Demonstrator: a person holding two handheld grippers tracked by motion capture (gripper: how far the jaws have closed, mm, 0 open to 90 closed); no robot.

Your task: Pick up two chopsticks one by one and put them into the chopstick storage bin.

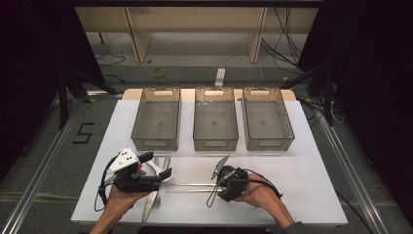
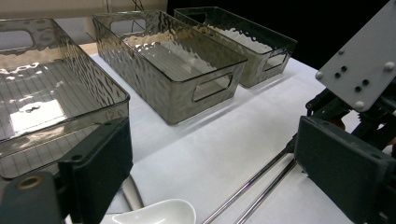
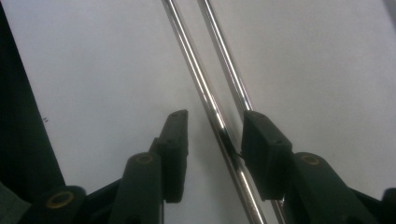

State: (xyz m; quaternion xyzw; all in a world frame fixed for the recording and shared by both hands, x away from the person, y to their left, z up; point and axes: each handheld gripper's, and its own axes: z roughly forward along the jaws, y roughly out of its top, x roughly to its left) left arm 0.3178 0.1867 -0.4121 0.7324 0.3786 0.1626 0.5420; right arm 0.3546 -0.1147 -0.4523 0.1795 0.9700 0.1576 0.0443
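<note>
Where 3 bins (image 1: pixel 215 119) stand, white tabletop (image 1: pixel 302 161), dark room

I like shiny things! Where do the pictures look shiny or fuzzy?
Left gripper view: bright glare ripples on the nearest clear bin; its own jaws look blurry. Right gripper view: light streaks along the two metal rods. High view: dark surroundings, white table brightly lit.

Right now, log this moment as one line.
right gripper: jaws part-closed astride one metal chopstick, no grip visible | left gripper: open above white spoon | three bins: empty
</note>
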